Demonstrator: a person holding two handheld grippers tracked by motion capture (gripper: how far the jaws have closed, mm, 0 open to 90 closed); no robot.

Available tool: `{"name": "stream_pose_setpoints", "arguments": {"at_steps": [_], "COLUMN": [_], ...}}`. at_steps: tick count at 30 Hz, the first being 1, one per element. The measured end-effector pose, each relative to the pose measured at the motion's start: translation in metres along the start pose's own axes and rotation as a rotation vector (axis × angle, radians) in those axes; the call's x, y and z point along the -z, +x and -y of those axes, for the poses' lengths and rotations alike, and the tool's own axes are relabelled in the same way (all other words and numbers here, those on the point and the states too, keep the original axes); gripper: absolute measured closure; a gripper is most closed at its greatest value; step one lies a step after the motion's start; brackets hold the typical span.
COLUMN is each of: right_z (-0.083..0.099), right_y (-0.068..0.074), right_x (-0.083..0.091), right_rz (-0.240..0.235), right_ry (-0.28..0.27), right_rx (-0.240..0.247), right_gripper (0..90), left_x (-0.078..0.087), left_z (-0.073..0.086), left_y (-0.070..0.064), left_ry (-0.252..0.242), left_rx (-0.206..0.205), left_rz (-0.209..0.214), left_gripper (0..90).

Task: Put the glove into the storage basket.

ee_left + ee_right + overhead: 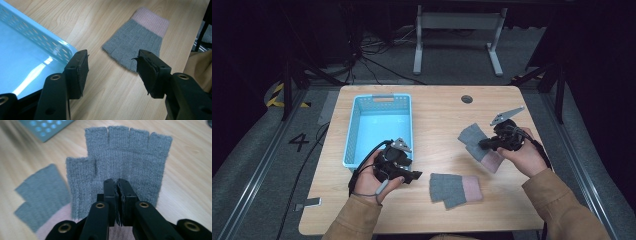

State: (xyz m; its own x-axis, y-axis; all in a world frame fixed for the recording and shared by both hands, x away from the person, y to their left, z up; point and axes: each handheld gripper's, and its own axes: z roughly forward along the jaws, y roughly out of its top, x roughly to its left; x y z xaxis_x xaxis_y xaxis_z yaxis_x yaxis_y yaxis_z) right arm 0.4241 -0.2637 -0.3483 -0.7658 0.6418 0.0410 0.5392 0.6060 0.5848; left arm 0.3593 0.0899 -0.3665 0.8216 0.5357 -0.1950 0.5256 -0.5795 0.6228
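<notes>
Two grey fingerless gloves with pink cuffs lie on the wooden table. My right gripper is shut on the palm of one glove at the right of the table, its finger stubs spread beyond the jaws. The other glove lies flat near the front edge, cuff to the right. My left gripper stands open over bare wood, nothing between its jaws, just short of that glove's finger end and beside the basket's corner.
A light blue perforated basket stands at the table's left, nothing seen inside it. A round cable hole sits near the far edge. Beyond the table are a desk frame and floor cables.
</notes>
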Motion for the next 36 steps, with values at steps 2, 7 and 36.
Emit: {"name": "stream_pose_setpoints", "arguments": {"at_steps": [2,7,36], "right_z": [0.001,0.004,0.017], "right_y": [0.009,0.028,0.086], "right_x": [-0.002,-0.010,-0.059], "right_rz": [-0.028,-0.079,-0.189], "right_ry": [0.000,0.007,0.130], "right_rx": [0.013,0.053,0.182], "right_gripper": [85.9,85.9,85.7], "left_x": [0.000,0.005,0.000], "left_z": [0.000,0.005,0.008], "left_y": [-0.001,-0.004,-0.005], "left_ry": [-0.001,-0.074,-0.055], "left_rx": [-0.005,0.017,0.016], "left_rz": [-0.003,-0.036,0.032], "left_gripper": [44.5,48.8,53.3]}}
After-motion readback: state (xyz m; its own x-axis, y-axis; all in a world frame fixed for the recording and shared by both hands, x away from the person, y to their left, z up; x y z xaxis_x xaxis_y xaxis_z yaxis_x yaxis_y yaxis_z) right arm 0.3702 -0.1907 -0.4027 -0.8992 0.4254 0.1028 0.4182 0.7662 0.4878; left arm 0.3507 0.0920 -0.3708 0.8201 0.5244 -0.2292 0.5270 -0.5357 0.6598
